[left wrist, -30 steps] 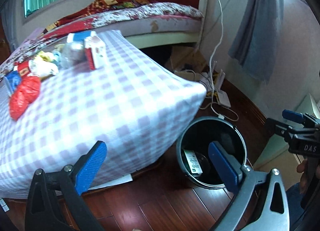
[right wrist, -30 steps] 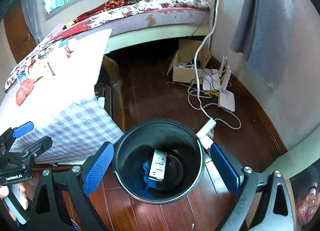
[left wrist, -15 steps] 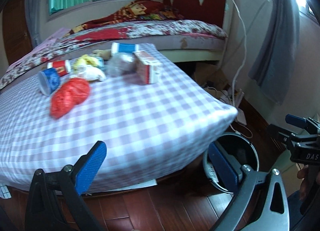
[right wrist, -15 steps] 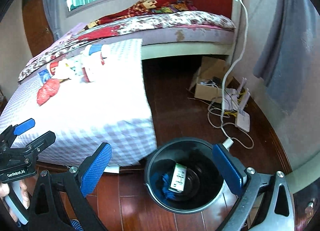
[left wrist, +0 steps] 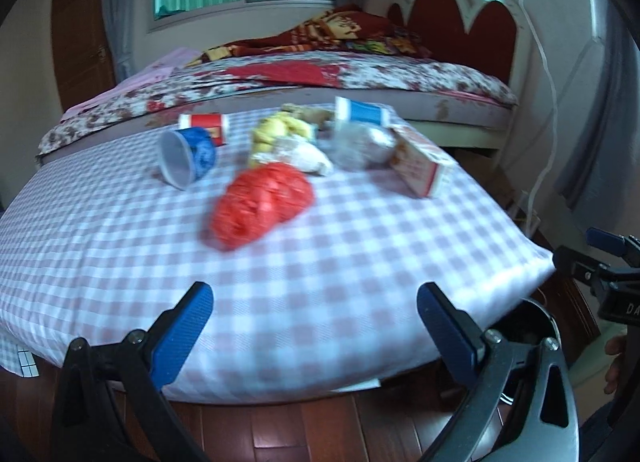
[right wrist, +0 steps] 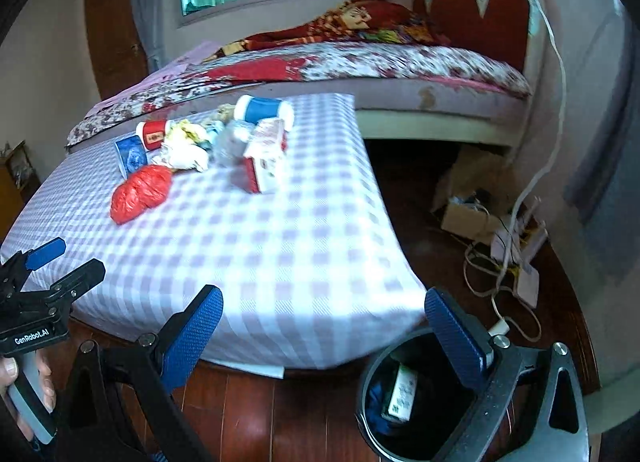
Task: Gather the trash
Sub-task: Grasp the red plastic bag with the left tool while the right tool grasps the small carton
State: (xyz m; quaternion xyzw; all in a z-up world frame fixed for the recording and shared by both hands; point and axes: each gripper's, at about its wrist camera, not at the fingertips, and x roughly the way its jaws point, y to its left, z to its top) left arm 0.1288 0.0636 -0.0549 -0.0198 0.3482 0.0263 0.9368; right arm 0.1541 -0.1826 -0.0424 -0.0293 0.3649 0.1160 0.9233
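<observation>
A green-labelled box and blue scrap lie in the trash bin (right wrist: 404, 402), yet most litter, including the red plastic bag (left wrist: 262, 204) and paper cups (left wrist: 188, 156), waits on the checked tablecloth (left wrist: 320, 262), both the left gripper (left wrist: 314, 326) and right gripper (right wrist: 324, 326) wide open and empty.

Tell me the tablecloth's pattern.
Lilac-and-white check on the tablecloth, clearest in the right wrist view.

A bench (left wrist: 120, 246) under a lilac-and-white checked cloth carries a cluster of trash. The red crumpled bag (left wrist: 262, 206) is the landmark: left of it lies a blue paper cup (left wrist: 190, 160) on its side, behind it white and yellow wrappers (left wrist: 292, 142), and to its right a red-and-white carton (left wrist: 420, 166). A black bin (right wrist: 404, 394) stands on the wooden floor (right wrist: 256, 422) beside the bench's corner.
</observation>
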